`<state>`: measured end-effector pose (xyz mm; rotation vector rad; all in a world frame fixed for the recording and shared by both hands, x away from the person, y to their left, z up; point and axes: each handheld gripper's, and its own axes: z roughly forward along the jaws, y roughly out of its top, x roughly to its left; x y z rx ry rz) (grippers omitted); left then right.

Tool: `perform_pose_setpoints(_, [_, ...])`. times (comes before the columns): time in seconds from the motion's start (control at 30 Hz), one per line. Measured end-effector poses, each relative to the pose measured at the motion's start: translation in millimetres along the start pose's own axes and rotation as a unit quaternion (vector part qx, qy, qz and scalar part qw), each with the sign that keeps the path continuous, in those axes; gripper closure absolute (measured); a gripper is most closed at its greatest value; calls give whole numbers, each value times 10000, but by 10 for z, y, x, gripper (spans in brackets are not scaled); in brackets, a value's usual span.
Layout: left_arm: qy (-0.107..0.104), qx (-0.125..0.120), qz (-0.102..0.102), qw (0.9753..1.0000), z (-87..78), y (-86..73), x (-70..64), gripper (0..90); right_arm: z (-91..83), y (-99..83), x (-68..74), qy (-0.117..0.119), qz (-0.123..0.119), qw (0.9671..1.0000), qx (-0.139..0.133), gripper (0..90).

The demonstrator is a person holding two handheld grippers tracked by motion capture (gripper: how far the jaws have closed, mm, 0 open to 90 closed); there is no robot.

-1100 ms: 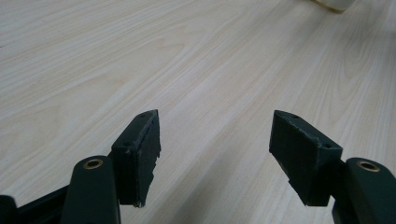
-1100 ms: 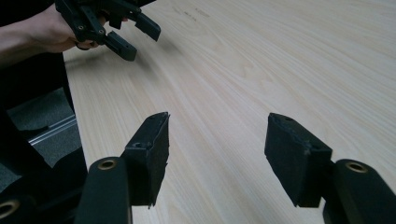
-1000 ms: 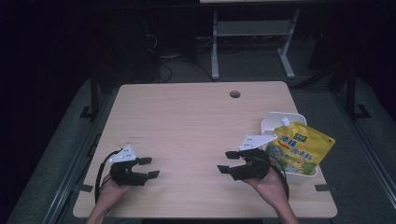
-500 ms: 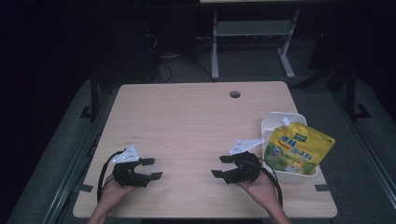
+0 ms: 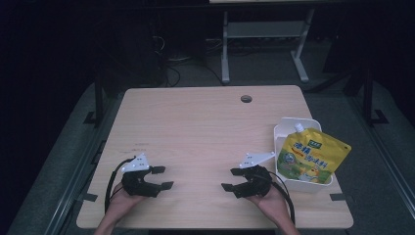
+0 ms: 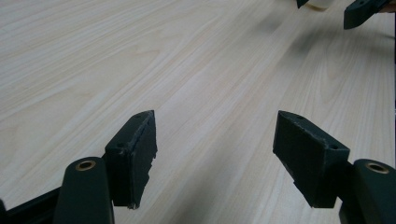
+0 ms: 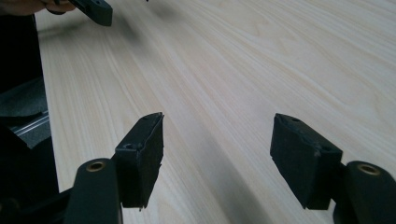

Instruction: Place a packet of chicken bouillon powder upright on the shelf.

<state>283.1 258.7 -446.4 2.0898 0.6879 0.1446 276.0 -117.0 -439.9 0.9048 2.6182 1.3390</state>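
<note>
both hands come in from the near edge of the desk (image 5: pixel 205 122), palms cupped under their tools. the left tool (image 5: pixel 161 178) lies low by the near left part of the desk, its jaws wide apart and pointing toward the right tool (image 5: pixel 234 179), which faces back at it, jaws also wide with nothing between them. the yellow pouch (image 5: pixel 309 157) stands tilted in the white bin (image 5: pixel 288 126), just beside the right hand (image 5: pixel 269 198), on the side away from the left tool.
</note>
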Motion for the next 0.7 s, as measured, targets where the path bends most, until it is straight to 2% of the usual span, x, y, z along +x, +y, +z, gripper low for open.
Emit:
perform_pose_setpoints(0.1, [-47, -10, 0, 10000, 15, 5, -16, 295, 8, -57, -1, 40, 70, 9999, -77, 335])
perform_pose_setpoints(0.3, [-83, 59, 39, 9999, 60, 17, -40, 295, 63, -135, 10, 93, 132, 9999, -18, 312])
perform_pose_setpoints(0.57, [-126, 184, 148, 9996, 106, 23, -76, 288, 137, -137, 42, 105, -8, 9999, -15, 300])
perform_pose_setpoints(0.7, [-122, 211, 129, 9996, 106, 16, -60, 289, 151, -131, 59, 117, -34, 9999, 30, 300])
